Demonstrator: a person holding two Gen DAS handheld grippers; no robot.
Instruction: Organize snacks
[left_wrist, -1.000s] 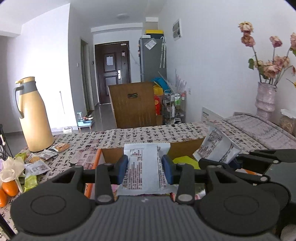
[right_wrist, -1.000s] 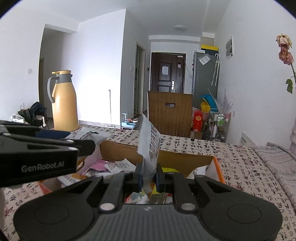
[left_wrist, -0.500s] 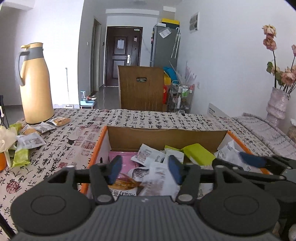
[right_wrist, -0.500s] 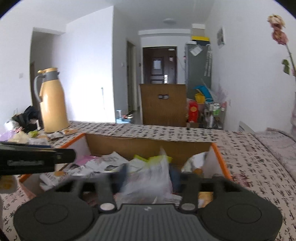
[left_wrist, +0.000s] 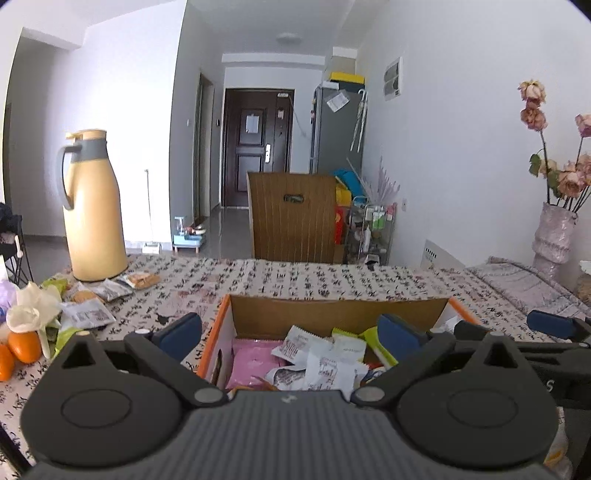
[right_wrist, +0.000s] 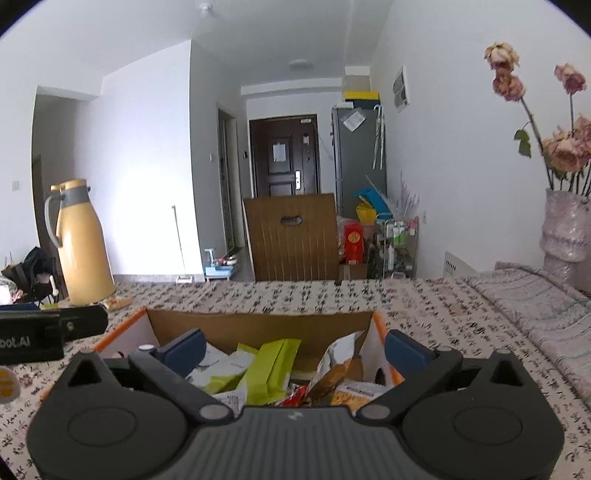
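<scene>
Left wrist view: left gripper (left_wrist: 290, 334) and right gripper (right_wrist: 293, 349) just spread wide, empty, over heaped cardboard box (left_wrist: 336, 314); loose packets (left_wrist: 88, 314) far left risk being overlooked.

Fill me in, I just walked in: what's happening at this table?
A person is sorting snacks with two handheld tools. The left tool and right tool have just been opening; both stand open and empty over the cardboard box of snack packets. More packets lie beside the yellow jug.
</scene>
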